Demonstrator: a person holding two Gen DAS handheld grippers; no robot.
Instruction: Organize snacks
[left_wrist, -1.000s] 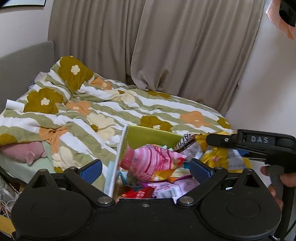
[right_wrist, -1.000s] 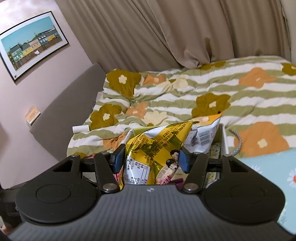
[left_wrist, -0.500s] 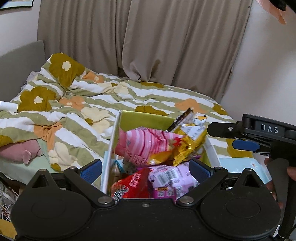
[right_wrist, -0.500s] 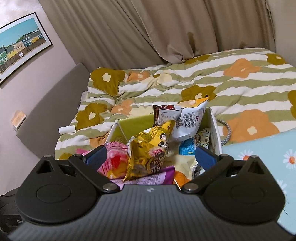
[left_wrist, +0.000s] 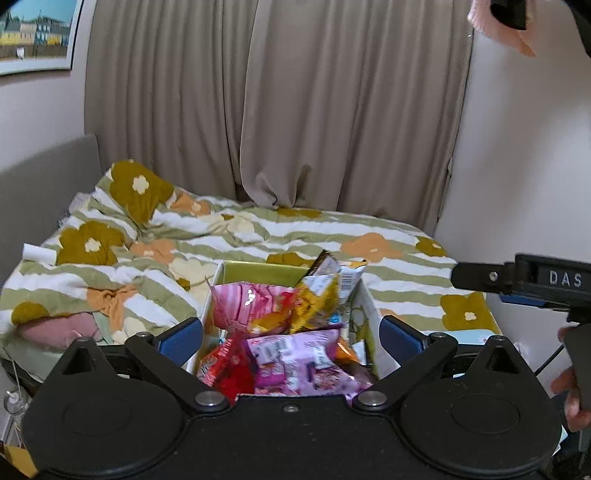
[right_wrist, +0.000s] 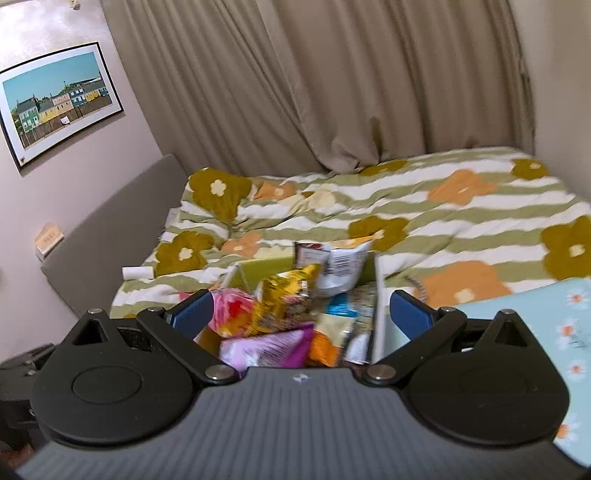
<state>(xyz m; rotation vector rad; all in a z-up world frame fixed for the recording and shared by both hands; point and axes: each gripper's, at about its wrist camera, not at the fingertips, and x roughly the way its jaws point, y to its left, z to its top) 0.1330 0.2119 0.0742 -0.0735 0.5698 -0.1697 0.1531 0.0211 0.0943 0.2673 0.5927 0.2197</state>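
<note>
A white box with a green inside (left_wrist: 258, 271) stands on the bed's edge, full of snack bags: a pink bag (left_wrist: 245, 304), a yellow bag (left_wrist: 316, 304), a purple bag (left_wrist: 299, 363), a red bag (left_wrist: 223, 369). My left gripper (left_wrist: 291, 338) is open and empty, just behind the box. My right gripper (right_wrist: 301, 314) is open and empty above the box (right_wrist: 378, 295); the yellow bag (right_wrist: 282, 299) lies among the others, with a white bag (right_wrist: 340, 266) behind it. The right gripper's side also shows in the left wrist view (left_wrist: 517, 282).
The bed carries a green-striped flowered duvet (left_wrist: 229, 236) and a pink plush (left_wrist: 55, 326) at its left. A light blue flowered cloth (right_wrist: 535, 321) lies right of the box. Beige curtains (left_wrist: 277, 110) hang behind; a framed picture (right_wrist: 55, 103) is on the left wall.
My right gripper opened and let the yellow bag drop into the box, then drew back and up. My left gripper also pulled back and rose, still open.
</note>
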